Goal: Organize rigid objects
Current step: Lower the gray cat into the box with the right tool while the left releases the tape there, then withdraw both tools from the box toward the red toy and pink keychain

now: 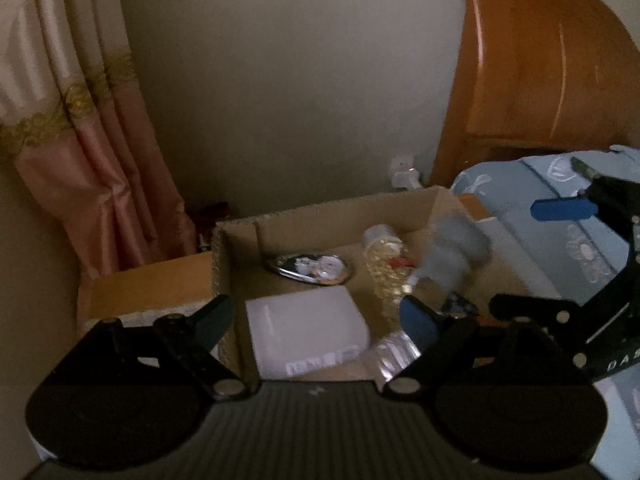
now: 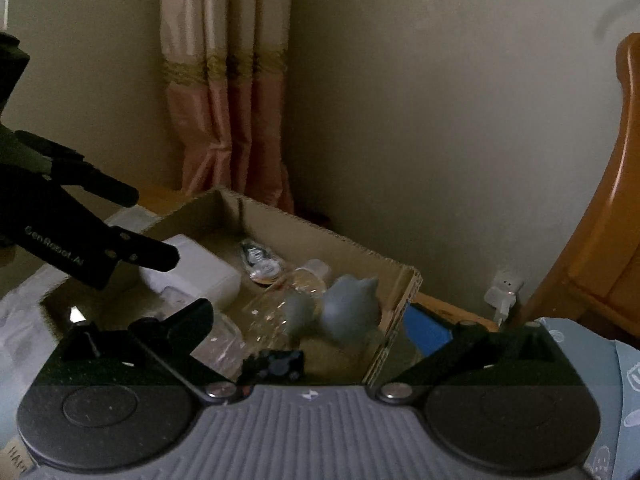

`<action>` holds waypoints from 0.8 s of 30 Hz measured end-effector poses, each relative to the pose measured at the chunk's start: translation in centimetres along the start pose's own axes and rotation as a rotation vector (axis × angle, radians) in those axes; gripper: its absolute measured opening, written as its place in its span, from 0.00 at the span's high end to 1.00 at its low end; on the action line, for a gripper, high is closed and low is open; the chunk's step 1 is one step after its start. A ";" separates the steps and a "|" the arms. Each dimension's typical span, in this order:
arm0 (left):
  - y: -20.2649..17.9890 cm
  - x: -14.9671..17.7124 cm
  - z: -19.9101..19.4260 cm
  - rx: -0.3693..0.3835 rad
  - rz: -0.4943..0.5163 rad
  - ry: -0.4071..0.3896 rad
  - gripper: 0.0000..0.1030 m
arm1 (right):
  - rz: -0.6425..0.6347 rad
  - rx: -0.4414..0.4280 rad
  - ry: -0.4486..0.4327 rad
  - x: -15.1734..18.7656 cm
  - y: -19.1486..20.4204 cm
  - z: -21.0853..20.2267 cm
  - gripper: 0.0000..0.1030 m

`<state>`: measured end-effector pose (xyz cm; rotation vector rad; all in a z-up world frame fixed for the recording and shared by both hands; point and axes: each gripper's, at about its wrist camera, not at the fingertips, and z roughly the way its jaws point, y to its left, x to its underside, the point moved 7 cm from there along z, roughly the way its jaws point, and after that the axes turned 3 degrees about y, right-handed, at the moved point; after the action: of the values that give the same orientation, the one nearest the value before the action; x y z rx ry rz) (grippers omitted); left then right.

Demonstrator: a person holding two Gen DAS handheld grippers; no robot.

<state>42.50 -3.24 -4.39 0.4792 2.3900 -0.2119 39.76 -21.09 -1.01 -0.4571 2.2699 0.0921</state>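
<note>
A: State of both tools?

B: Left tool (image 1: 316, 316): jaws apart, nothing between them. Right tool (image 2: 312, 322): jaws fully apart, nothing pressed by the pads.

A: Which step is in hand?

B: By the look of it, the release step. The grey figure (image 2: 350, 308) sits inside the box (image 2: 400, 292), just beyond the right tool's open jaws and free of them. It appears blurred in the left view, so it may not have settled.

A: Where does the figure lie relative to the tools?

B: In the right view it lies ahead of the tool, slightly right of centre, against the box's near right wall. In the left view it lies ahead and to the right, past the right finger (image 1: 416, 318).

A: Contents of the box, near to far?

B: Nearest, a small black item (image 2: 276, 362) and a clear bag (image 1: 396, 350). Next, a white block (image 1: 306, 326) on the left side. Then the grey figure with a clear bottle (image 1: 386, 258) beside it. Farthest, an oval tin (image 1: 310, 268) near the back wall.

A: What does the next move call for?

B: Withdraw the right tool up and clear of the box wall, jaws kept apart. Then find the next loose rigid item; none outside the box is visible here. The box stands beside a bed (image 1: 560, 208).
</note>
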 end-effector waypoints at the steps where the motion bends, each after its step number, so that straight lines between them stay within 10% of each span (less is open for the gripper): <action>1: -0.2 0.2 -0.4 0.003 -0.002 -0.003 0.13 | -0.005 0.000 0.000 0.0 0.4 -0.4 0.00; 24: -3.9 12.1 -7.8 -0.171 0.079 -0.060 0.02 | 0.093 0.030 0.026 10.3 5.8 -9.2 0.00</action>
<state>27.91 -1.24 -6.35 0.4786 2.3012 0.0135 24.90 -20.68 -2.84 -0.3389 2.3145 0.0995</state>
